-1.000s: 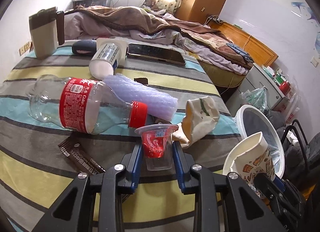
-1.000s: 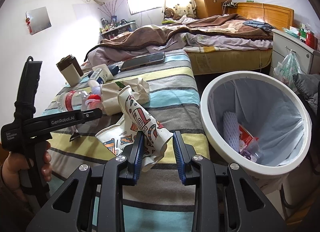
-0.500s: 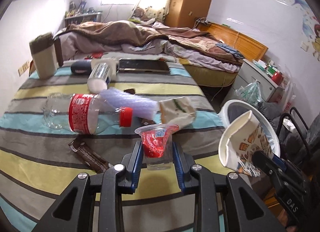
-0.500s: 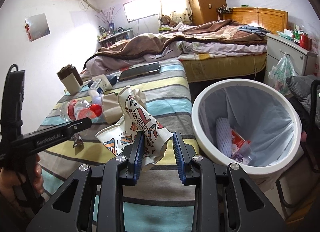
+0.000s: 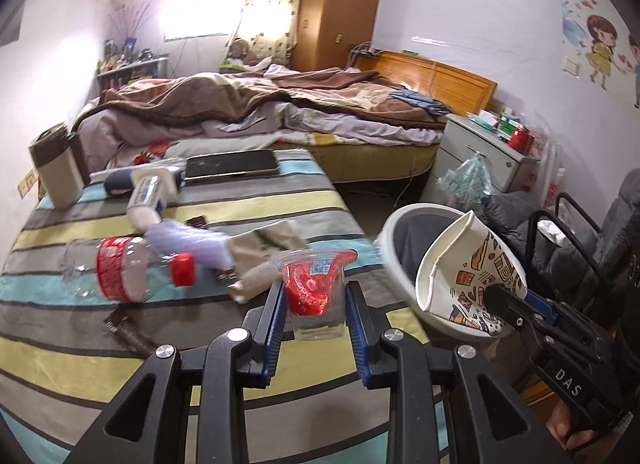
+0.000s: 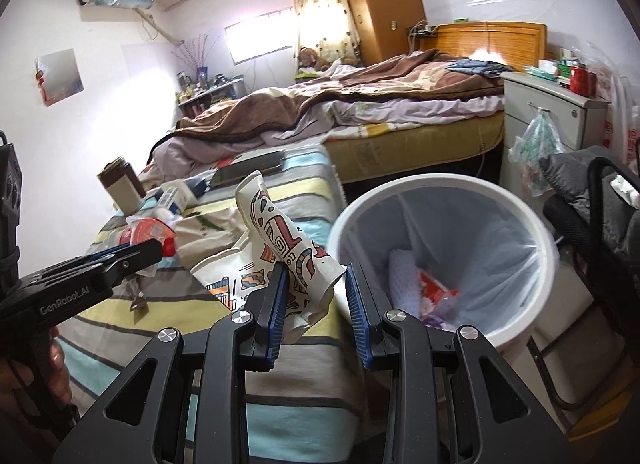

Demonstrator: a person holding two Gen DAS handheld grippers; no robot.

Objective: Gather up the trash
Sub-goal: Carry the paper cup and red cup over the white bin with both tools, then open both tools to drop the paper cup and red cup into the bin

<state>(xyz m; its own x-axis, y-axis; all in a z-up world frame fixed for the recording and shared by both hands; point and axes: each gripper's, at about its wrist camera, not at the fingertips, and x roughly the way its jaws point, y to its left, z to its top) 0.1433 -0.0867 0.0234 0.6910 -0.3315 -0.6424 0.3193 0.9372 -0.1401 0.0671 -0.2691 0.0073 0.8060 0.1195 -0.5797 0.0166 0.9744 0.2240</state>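
Both tools are matte black plastic, built as branching struts with triangular cut-outs and round silver screw heads at the pivots. The left gripper [image 5: 315, 306] and the right gripper [image 6: 316, 298] each end in two fingers faced with ribbed blue pads [image 5: 275, 328]. White lettering marks the bodies: "GenRobot.AI" on the left, "DAS" on the right.

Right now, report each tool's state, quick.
Left tool: closed on the small clear cup.
Right tool: closed on the crushed patterned paper cup.
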